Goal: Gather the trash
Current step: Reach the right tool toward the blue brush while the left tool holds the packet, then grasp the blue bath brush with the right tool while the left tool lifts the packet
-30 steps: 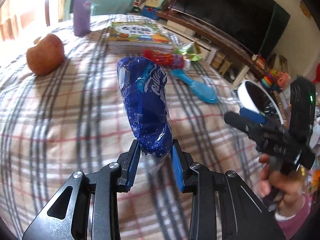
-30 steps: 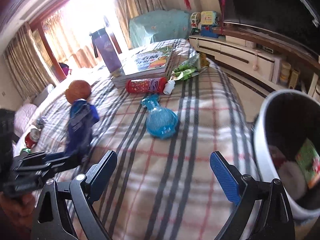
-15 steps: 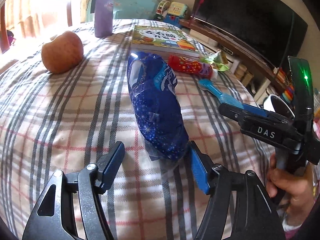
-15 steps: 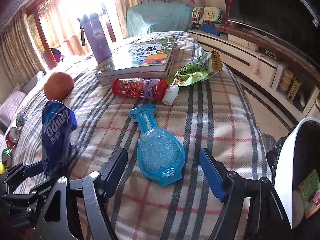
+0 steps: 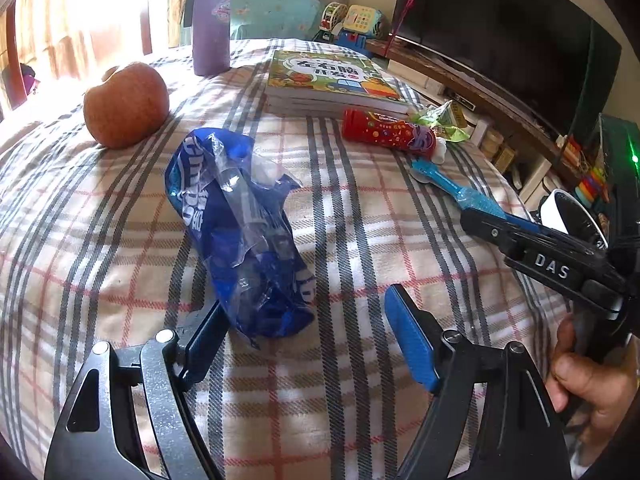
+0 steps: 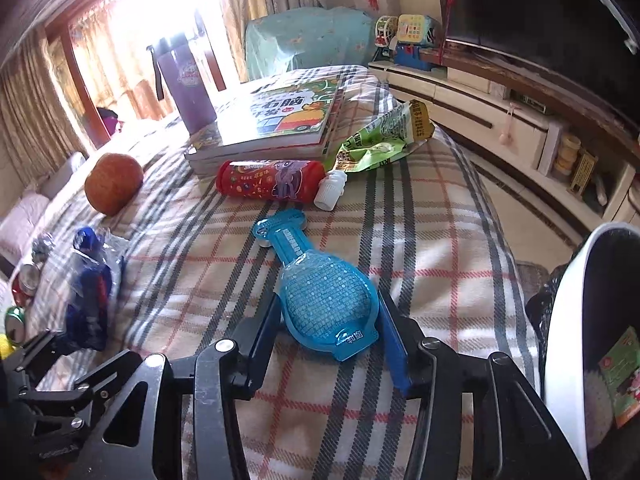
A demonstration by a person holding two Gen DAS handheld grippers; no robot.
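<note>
right fingers (image 6: 390, 344) closing on blue pouch (image 6: 330, 300)

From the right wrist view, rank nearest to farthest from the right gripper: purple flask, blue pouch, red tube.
1. Blue pouch, between the right gripper fingers.
2. Red tube, farther up the blanket, lying crosswise.
3. Purple flask, upright at the far left, behind the books.

Soft woven plaid blanket (image 5: 360, 208), matt, crinkled glossy blue plastic wrapper (image 5: 240, 236), shiny translucent blue plastic pouch (image 6: 328, 292), glossy paper book covers (image 6: 288, 116), smooth-skinned apple (image 5: 126, 104), matt purple bottle (image 5: 211, 20), glossy green foil packet (image 6: 384, 140), matt black gripper (image 5: 308, 328) frame
</note>
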